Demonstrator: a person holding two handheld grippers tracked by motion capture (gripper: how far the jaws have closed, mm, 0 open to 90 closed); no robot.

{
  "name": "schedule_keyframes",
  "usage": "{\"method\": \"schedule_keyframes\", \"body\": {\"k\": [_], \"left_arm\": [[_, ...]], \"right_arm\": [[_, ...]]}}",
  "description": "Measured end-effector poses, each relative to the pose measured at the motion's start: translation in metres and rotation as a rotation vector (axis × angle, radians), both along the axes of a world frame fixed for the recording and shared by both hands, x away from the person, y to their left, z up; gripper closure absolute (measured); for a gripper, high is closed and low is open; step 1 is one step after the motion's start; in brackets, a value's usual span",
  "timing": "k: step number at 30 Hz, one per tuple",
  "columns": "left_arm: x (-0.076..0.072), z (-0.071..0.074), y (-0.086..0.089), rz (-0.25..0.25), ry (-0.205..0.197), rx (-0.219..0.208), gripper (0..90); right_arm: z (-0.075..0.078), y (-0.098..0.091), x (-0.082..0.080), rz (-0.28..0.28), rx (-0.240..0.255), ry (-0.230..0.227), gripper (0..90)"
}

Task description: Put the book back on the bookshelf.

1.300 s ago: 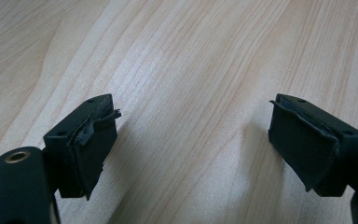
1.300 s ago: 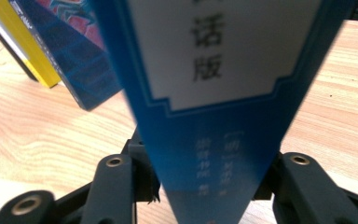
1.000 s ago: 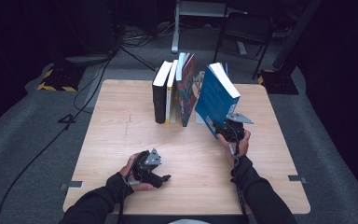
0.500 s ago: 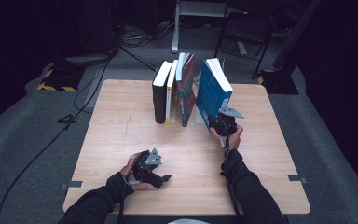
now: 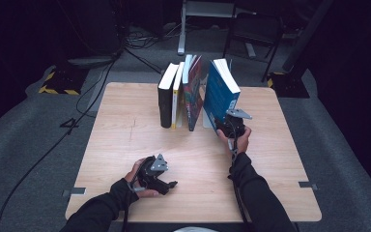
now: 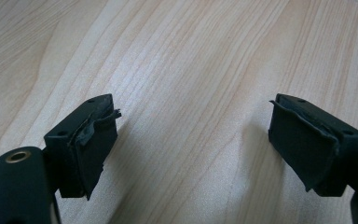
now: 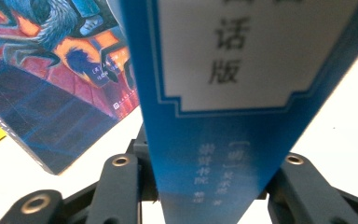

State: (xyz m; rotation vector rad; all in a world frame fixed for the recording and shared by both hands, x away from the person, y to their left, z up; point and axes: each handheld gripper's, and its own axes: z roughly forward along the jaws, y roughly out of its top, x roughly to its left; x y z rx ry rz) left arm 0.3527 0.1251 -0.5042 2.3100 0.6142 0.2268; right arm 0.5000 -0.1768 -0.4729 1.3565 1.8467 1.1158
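- My right gripper [image 5: 228,126] has its fingers around the lower spine of the blue book [image 5: 221,93]. From the right gripper view the spine [image 7: 214,140] fills the gap between them, so I read it as grasped. The jaws have just been opening a little with the spine between them.
- The blue book stands near the far middle of the desk [image 5: 125,145], tilted, its top leaning away from the row. I hold it low so I can swing the top upright and slide it in.
- The row stands just to its left: a black book [image 5: 166,99], a thin yellow one [image 5: 177,99], and a book with a colourful cover [image 5: 194,94] leaning beside them. A small gap remains between that cover and mine.
- My left gripper [image 5: 158,175] rests near the front edge, well apart from the books. Its fingers [image 6: 86,140] are spread wide with nothing between them, parked out of the way.
- Next, I judge, comes closing that gap.
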Motion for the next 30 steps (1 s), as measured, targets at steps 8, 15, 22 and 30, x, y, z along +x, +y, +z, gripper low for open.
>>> {"method": "schedule_keyframes", "body": {"k": [8, 15, 22, 30], "left_arm": [[0.0, 0.0, 0.0, 0.001, -0.001, 0.0, 15.8], [0.0, 0.0, 0.0, 0.001, -0.001, 0.0, 15.9], [0.0, 0.0, 0.0, 0.0, 0.001, 0.001, 15.7], [0.0, 0.0, -0.001, 0.0, 0.0, -0.001, 15.7]], "right_arm": [[0.01, -0.014, -0.013, 0.06, 0.003, -0.03, 50.9], [0.014, -0.021, -0.027, 0.134, -0.041, -0.082, 58.9], [0.014, -0.017, -0.023, 0.125, -0.043, -0.081, 60.3], [0.014, -0.007, -0.021, 0.105, -0.058, -0.09, 60.2]]}}
